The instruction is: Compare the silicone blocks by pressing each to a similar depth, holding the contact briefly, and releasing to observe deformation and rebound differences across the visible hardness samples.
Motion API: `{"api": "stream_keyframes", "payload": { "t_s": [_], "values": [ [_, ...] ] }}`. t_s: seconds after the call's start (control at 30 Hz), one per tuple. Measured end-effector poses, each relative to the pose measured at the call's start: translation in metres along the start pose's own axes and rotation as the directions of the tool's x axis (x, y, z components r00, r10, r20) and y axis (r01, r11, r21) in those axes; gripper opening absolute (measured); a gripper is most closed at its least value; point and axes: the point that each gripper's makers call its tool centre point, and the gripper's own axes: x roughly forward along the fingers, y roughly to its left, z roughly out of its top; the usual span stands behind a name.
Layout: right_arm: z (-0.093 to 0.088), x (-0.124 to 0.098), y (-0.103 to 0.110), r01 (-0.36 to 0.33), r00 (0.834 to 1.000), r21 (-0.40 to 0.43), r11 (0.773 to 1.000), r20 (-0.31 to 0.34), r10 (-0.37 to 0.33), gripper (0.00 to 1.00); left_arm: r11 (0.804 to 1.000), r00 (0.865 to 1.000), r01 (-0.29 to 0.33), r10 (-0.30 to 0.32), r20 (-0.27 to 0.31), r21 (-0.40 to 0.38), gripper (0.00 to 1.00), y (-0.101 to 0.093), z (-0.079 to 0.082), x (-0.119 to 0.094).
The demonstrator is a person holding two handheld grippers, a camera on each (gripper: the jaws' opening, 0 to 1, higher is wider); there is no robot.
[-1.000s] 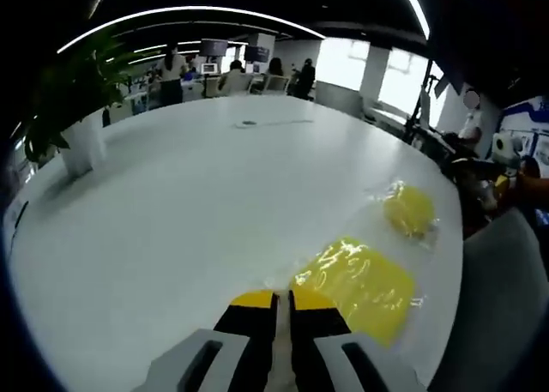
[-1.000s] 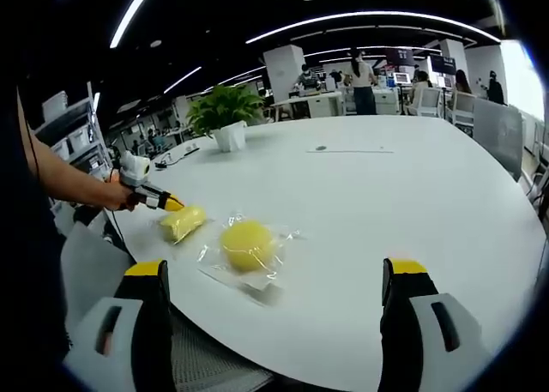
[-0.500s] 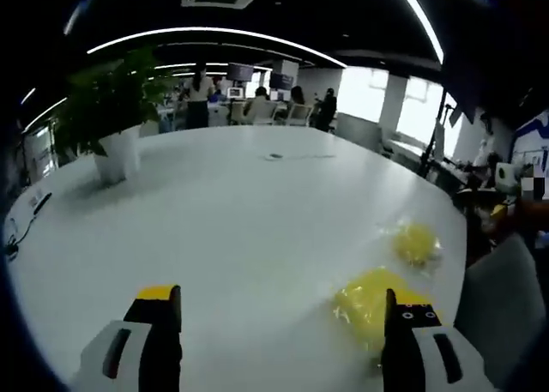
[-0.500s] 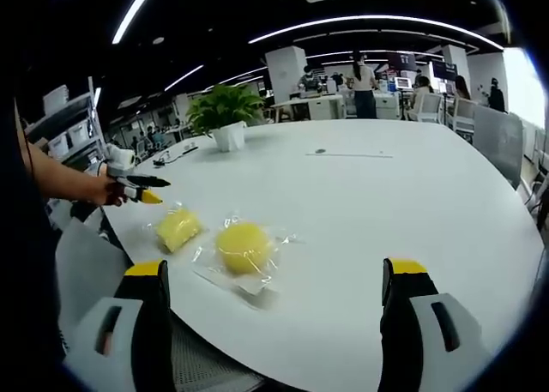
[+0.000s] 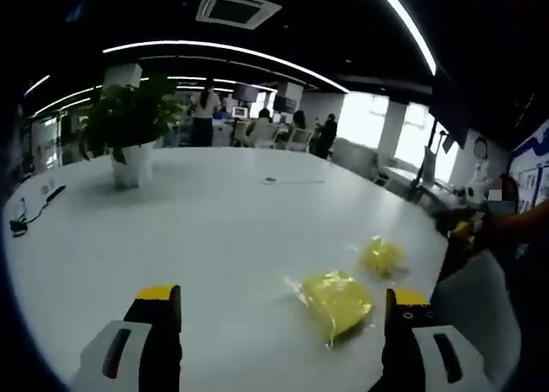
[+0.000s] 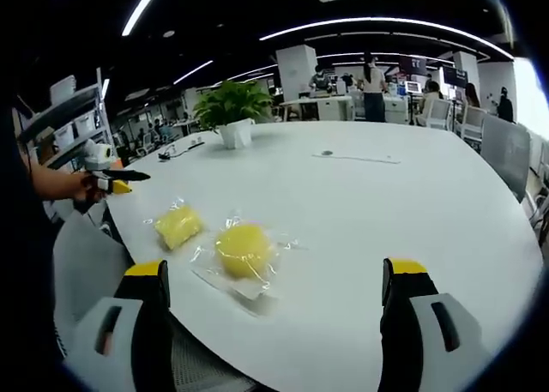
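On table: two bagged yellow blocks (image 6: 243,248) (image 5: 335,295) | left tool (image 5: 283,332) wide | right tool (image 6: 276,298) wide, possibly.

A big white table (image 6: 412,203) holds two yellow blocks in clear bags (image 6: 178,226) (image 6: 243,248), side by side near its edge. A potted plant (image 6: 230,117) stands farther back.
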Motion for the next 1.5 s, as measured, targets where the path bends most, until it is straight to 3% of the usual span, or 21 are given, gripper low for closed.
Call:
{"api": "stream_keyframes", "payload": {
  "t_s": [0.23, 0.47, 0.8, 0.93, 1.23, 1.33, 1.5],
  "values": [
    [0.001, -0.001, -0.001, 0.002, 1.0, -0.022, 1.0, -0.007, -0.002, 0.96, 0.999, 0.999, 0.033, -0.032, 0.026, -0.036, 1.0, -0.017, -0.001, -0.019],
    [-0.005, -0.003, -0.001, 0.001, 1.0, -0.046, 0.999, -0.013, -0.002, 0.96, 0.998, 0.998, 0.058, -0.058, -0.007, 0.009, 1.0, -0.034, -0.006, -0.01],
    [-0.013, -0.009, 0.0, 0.01, 1.0, -0.034, 0.999, -0.027, -0.011, 0.96, 0.998, 0.998, 0.061, -0.061, -0.02, -0.036, 1.0, -0.039, -0.016, -0.014],
    [-0.012, -0.01, -0.001, 0.008, 0.999, -0.035, 0.999, -0.031, -0.009, 0.96, 0.996, 0.998, 0.052, -0.054, -0.014, -0.071, 1.0, -0.038, -0.012, -0.012],
    [-0.01, -0.016, -0.001, 0.016, 1.0, -0.029, 0.999, -0.023, -0.017, 0.96, 0.985, 0.996, 0.088, -0.085, 0.024, -0.149, 1.0, -0.059, 0.007, 0.001],
    [-0.01, -0.017, 0.001, 0.014, 1.0, -0.028, 1.0, -0.024, -0.014, 0.96, 0.981, 0.992, 0.125, -0.121, 0.037, -0.146, 1.0, -0.071, 0.013, 0.008],
    [-0.006, -0.021, -0.002, 0.016, 1.0, -0.022, 1.0, -0.017, -0.016, 0.96, 0.984, 0.99, 0.144, -0.144, 0.005, -0.101, 1.0, -0.082, 0.016, 0.025]
  ]
}}
